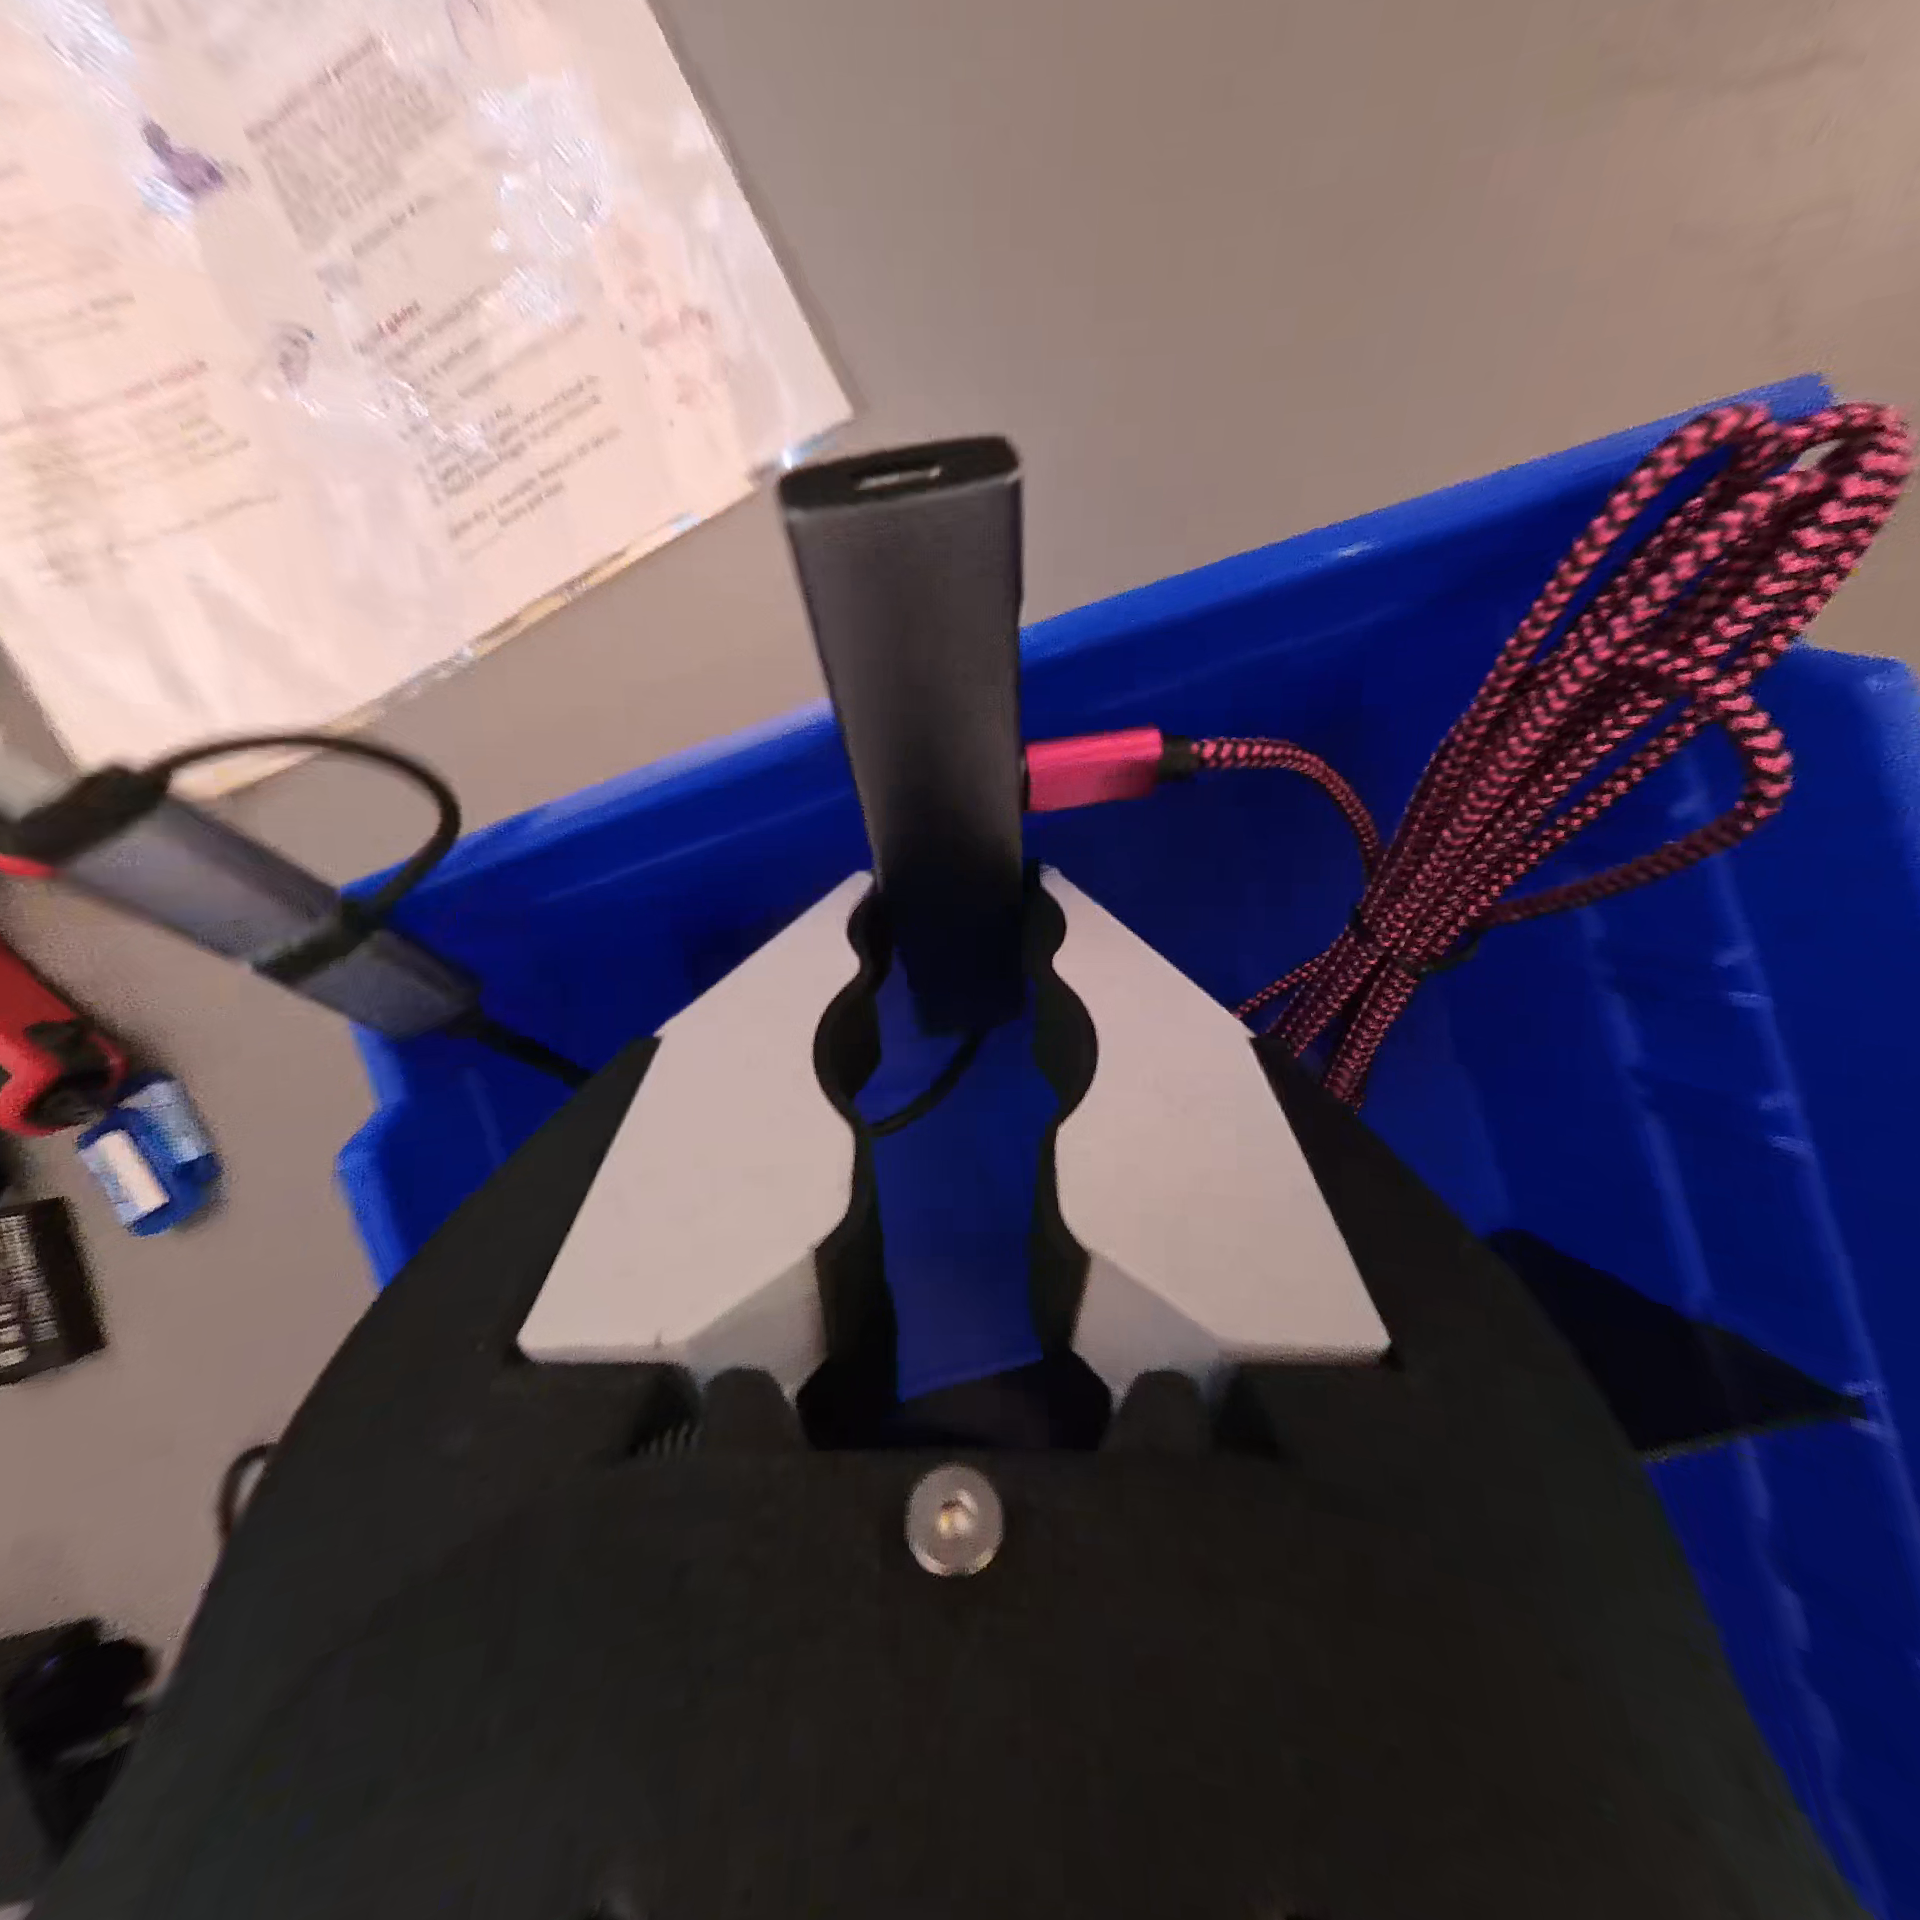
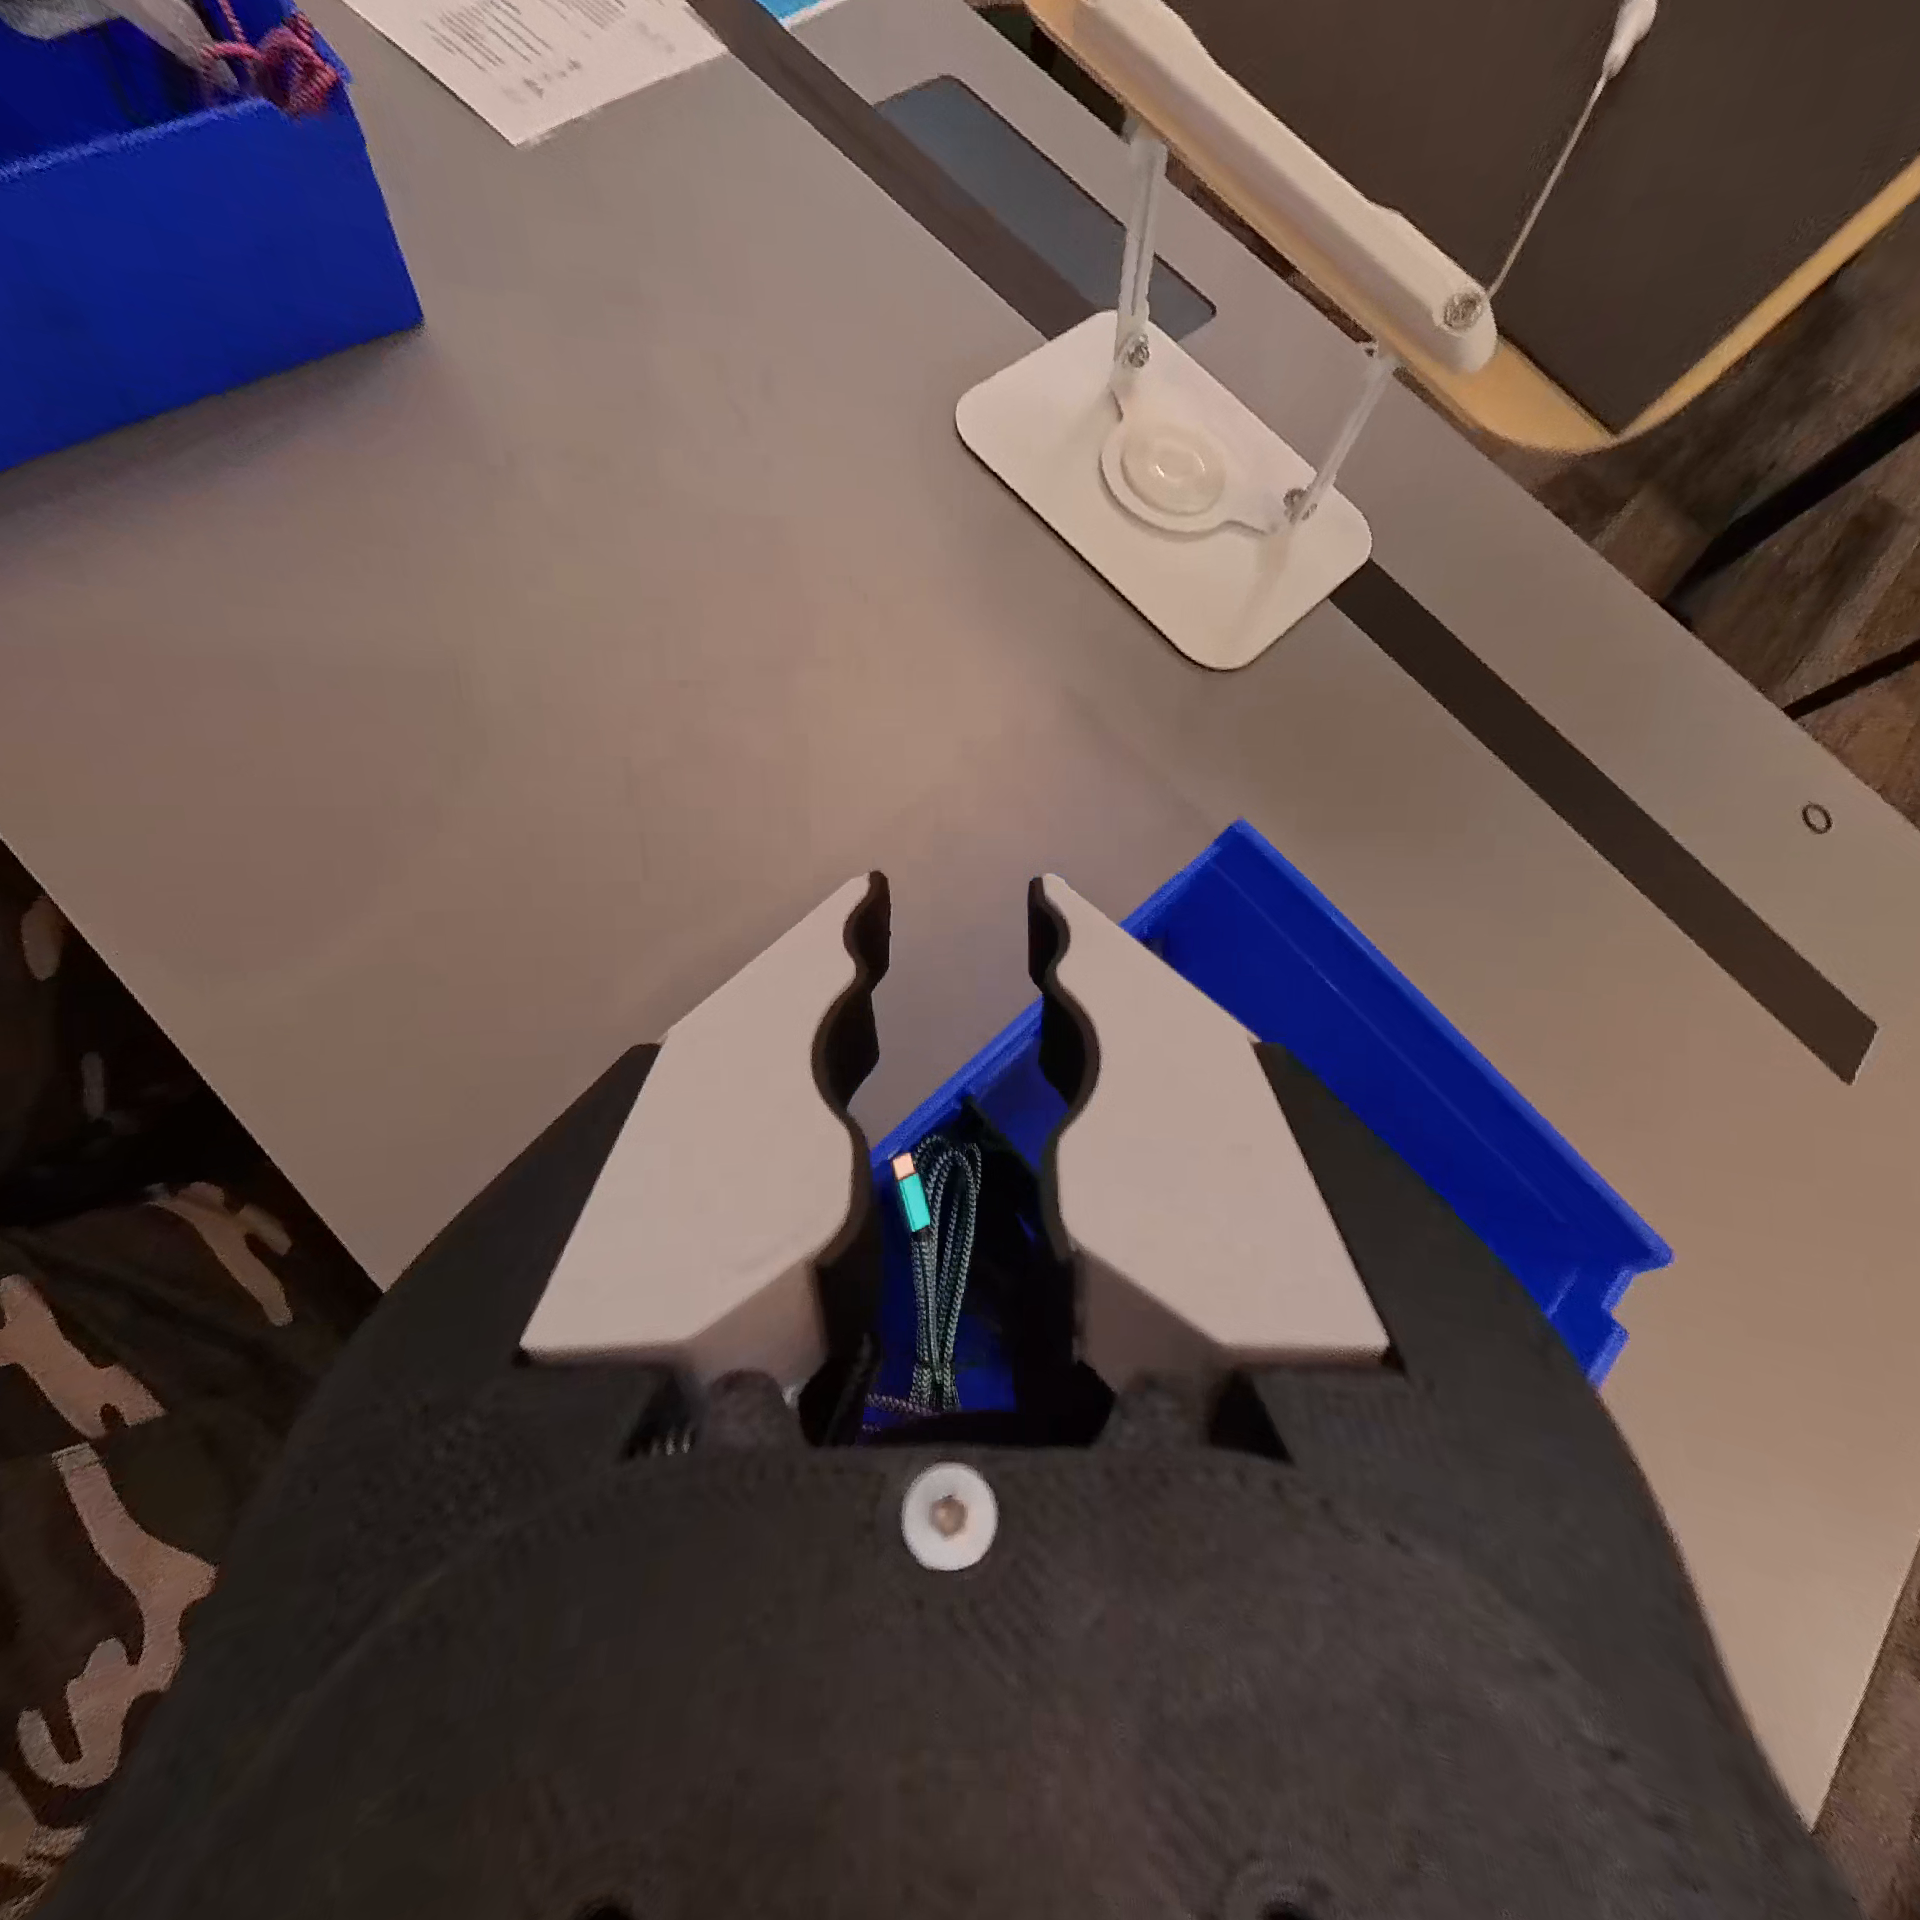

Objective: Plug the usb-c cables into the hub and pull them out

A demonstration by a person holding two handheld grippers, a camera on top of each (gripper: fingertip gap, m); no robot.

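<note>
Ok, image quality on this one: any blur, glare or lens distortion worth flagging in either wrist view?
Left wrist view: the laminated sheet is smeared and shows glare, the second hub at the left edge is motion-blurred, while the held hub is fairly sharp. Right wrist view: mostly sharp; wide-angle bending curves the table edges; the left gripper's blue bin is slightly soft.

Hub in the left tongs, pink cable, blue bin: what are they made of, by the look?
Hub: probably anodised aluminium, dark grey, matte with a soft sheen.
Pink cable: braided fabric sleeve, pink-black weave visible; its plug looks like glossy pink metal.
Blue bin: moulded plastic, smooth, ribbed walls.
</note>
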